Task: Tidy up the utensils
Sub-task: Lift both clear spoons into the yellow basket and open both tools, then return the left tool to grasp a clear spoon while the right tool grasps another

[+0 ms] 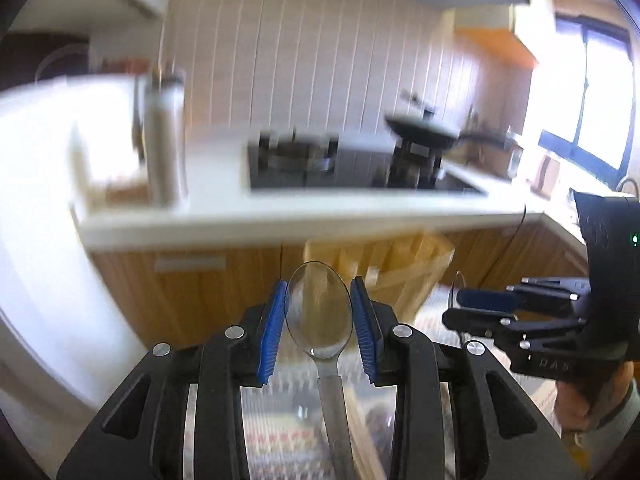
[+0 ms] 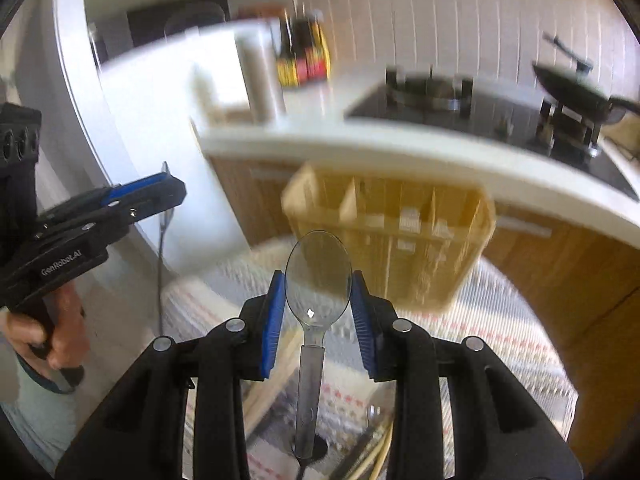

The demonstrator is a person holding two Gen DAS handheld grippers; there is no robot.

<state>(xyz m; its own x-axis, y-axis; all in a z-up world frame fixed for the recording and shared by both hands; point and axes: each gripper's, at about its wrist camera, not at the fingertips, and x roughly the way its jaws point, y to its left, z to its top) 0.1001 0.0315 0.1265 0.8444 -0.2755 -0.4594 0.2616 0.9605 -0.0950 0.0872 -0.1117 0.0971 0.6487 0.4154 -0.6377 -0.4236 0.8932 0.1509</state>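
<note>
Clamped between the blue ribbed pads of the left tongs point(image 1: 319, 314) is a clear plastic spoon point(image 1: 320, 310), bowl forward and handle running back toward the camera; the jaws are narrowed to the bowl's width and pressed on its edges. The right tongs point(image 2: 318, 304) are set likewise on a second clear plastic spoon point(image 2: 318, 290), held by the sides of its bowl. Both spoons are thus carried in the air, above a woven, patterned cloth point(image 2: 500, 320).

A pale wooden utensil organizer point(image 2: 400, 232), box-shaped with upright dividers, is seen just ahead of both spoons, in front of the wood-grain cabinet fronts point(image 2: 560, 280) below the white counter point(image 2: 400, 144). Its compartments are too blurred for their contents to be told. Neither spoon is yet placed, so the task is judged to be under way: two utensils are picked up, delivery is left. Further utensils, among them what look like pale chopsticks point(image 2: 376, 456), are glimpsed low in the right wrist view, so more sorting is probably left.

The spoons are smooth, glossy and transparent, likely light and slippery; the ribbed pads should help. A black stove point(image 1: 352, 168) and dark pan point(image 1: 424, 132) are carried on the counter.
</note>
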